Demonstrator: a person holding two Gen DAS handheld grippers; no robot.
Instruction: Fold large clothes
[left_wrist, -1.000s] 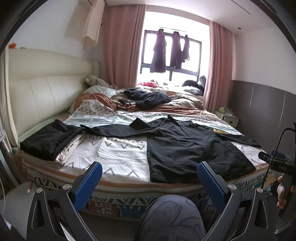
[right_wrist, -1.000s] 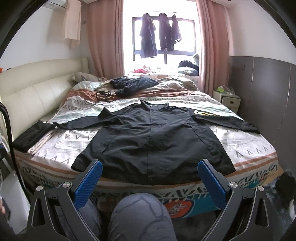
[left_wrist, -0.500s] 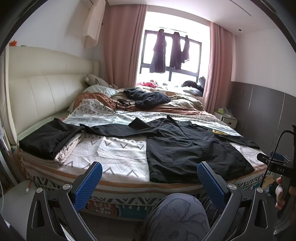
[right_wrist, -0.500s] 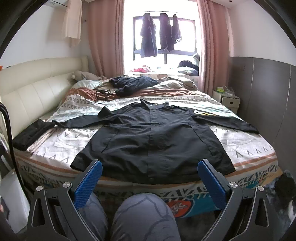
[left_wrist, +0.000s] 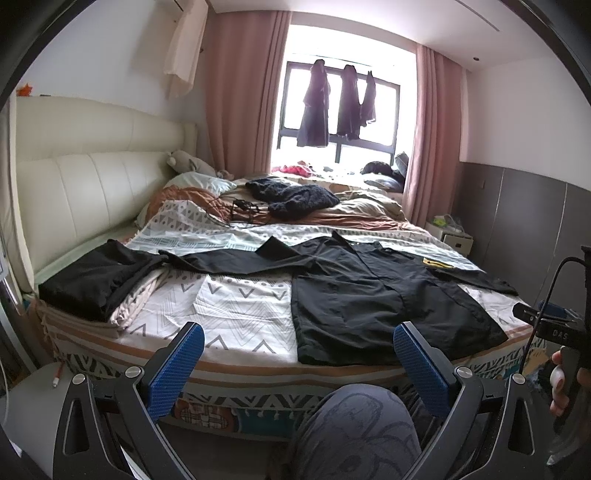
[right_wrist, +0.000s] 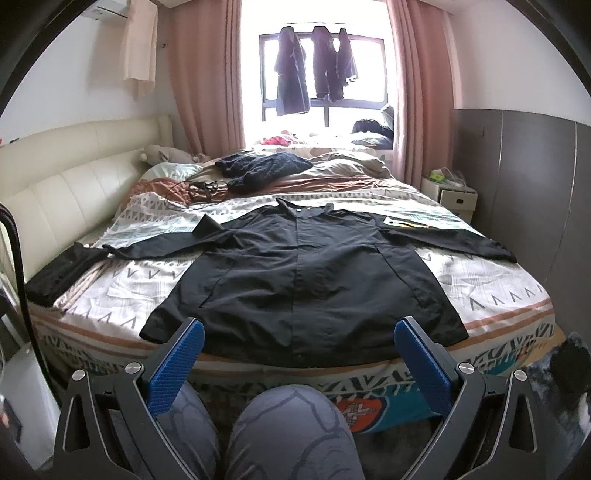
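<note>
A large black long-sleeved shirt (right_wrist: 306, 273) lies flat, front up, on the patterned bed, sleeves spread left and right; it also shows in the left wrist view (left_wrist: 373, 295). My left gripper (left_wrist: 295, 354) is open and empty, held off the bed's near edge, left of the shirt's hem. My right gripper (right_wrist: 299, 350) is open and empty, in front of the middle of the hem. A folded black garment (left_wrist: 96, 280) lies at the bed's left edge.
The patterned bed (right_wrist: 491, 302) fills the room, cream headboard (left_wrist: 85, 184) on the left. A dark knit garment (right_wrist: 262, 166) and cables lie farther back. A white nightstand (right_wrist: 454, 195) stands right. My knees (right_wrist: 288, 432) are below the grippers.
Both views have drifted slightly. The grippers stay open and nothing on the bed has moved.
</note>
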